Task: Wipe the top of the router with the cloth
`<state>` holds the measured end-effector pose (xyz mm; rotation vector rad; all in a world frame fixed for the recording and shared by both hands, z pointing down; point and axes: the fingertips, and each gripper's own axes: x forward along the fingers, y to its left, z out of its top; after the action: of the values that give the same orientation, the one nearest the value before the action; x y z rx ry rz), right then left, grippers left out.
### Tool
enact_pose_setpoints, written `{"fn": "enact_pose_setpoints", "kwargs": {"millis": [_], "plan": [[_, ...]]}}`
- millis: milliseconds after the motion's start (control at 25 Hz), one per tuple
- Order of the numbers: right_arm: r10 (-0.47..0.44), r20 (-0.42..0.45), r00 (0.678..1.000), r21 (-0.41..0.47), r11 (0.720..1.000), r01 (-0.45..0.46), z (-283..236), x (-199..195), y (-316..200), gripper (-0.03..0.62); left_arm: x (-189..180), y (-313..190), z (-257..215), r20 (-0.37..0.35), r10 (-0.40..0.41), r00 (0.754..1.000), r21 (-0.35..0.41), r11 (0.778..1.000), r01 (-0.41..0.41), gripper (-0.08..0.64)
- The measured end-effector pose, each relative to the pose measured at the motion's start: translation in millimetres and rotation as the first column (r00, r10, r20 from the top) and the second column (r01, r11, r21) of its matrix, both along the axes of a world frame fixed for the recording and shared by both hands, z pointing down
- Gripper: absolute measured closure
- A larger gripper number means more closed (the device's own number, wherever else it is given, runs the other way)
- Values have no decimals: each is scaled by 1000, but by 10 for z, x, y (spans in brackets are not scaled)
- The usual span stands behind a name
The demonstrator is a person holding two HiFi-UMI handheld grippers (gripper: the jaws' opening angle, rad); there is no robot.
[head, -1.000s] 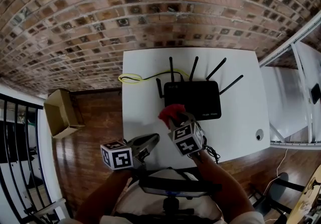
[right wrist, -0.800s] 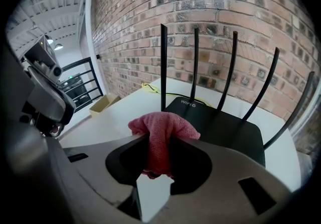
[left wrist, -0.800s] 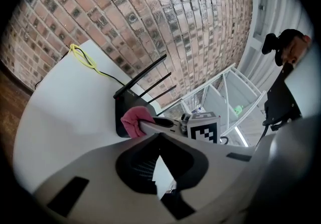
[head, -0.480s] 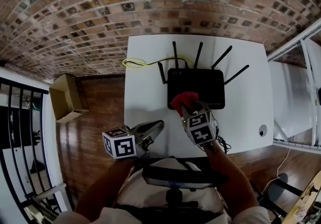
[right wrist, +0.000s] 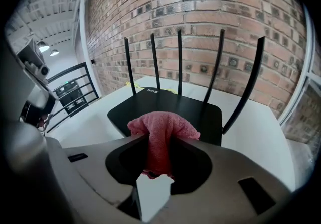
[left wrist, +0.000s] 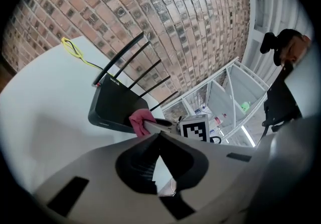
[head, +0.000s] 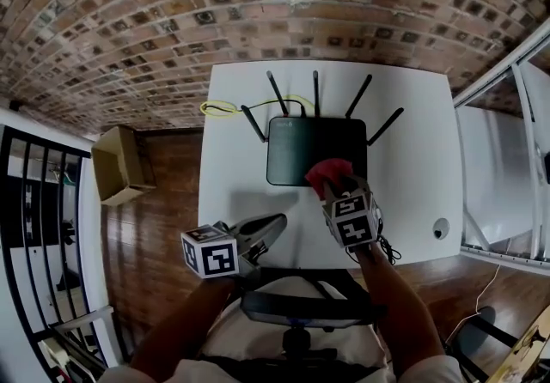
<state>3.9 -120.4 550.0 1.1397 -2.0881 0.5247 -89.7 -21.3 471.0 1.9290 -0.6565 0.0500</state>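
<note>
The black router (head: 301,145) with several upright antennas stands at the middle back of the white table (head: 232,184). My right gripper (head: 333,186) is shut on a pink cloth (head: 327,173), which sits over the router's near right part. In the right gripper view the cloth (right wrist: 161,131) bulges from between the jaws of the right gripper (right wrist: 159,140), with the router (right wrist: 165,107) just beyond. My left gripper (head: 277,221) hovers shut and empty over the table's front edge, left of the router. The left gripper view shows the router (left wrist: 116,105) and the cloth (left wrist: 141,117) ahead.
A yellow cable (head: 225,108) loops behind the router at the table's back left. A small round object (head: 442,227) lies at the front right corner. A cardboard box (head: 120,167) sits on the wooden floor to the left. White shelving (head: 507,158) stands at the right.
The right gripper has carried the cloth rightward, from the router's near left corner to its near right part. The left gripper has edged forward and right along the table's front.
</note>
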Motion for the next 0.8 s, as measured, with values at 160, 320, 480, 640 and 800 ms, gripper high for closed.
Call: {"fn": "enact_pose_setpoints", "kwargs": {"millis": [160,320,480,640,800], "plan": [[-19,4,1000,7,1000,19,22,280,8,486,291,75,-44,8,-19,1000,3,1000,19,551],[-43,4,999,19,999,43,22,447,32,486,454,161,-49,24,-48,999,4,999,48,551],[-63,4,998,41,997,63,4,579,49,486,557,277,-54,42,-76,996,6,997,75,551],[-70,3,998,57,996,70,19,696,67,486,585,387,-88,61,-106,993,19,994,105,551],[-53,-2,999,56,997,53,-21,799,91,486,547,480,-147,80,-117,990,40,993,114,551]]}}
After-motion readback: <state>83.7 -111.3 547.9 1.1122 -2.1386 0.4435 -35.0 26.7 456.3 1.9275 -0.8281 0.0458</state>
